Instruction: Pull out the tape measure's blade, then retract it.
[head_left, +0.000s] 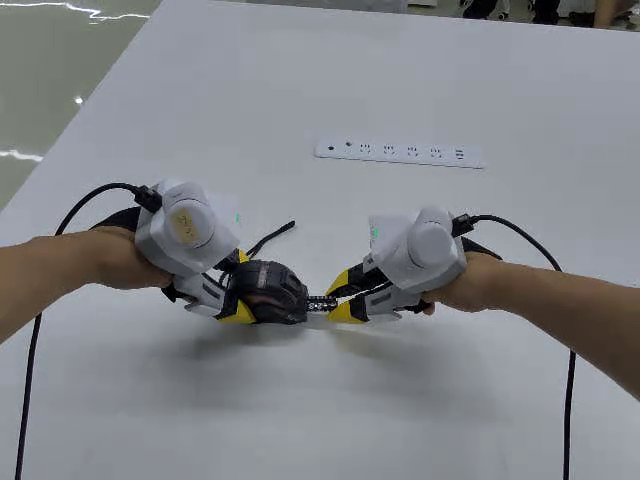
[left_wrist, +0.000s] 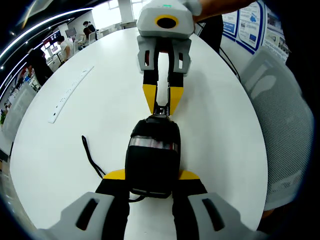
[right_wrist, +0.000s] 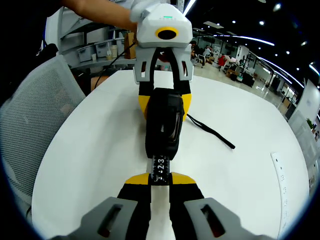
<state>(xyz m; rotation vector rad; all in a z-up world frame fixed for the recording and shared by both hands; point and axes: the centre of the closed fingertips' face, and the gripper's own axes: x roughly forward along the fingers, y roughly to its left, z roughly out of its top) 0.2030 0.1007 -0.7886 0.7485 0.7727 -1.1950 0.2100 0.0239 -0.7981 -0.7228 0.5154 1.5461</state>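
Black tape measure (head_left: 268, 292) clamped in our left fingers (head_left: 238, 314) at the worktop (head_left: 400, 80), we pinch its barely drawn blade (head_left: 320, 300) with our right fingers (head_left: 342, 312), its length running straight between both.

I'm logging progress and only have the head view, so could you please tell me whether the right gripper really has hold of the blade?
Observer: Yes, the right gripper is shut on the blade, at its end.
Operator: How much is out?
Observer: Just a short stretch, with printed numerals, between the jaws and the tape measure.
Operator: And the left gripper?
Observer: Its yellow tips clamp both flanks of the tape measure's rear half.
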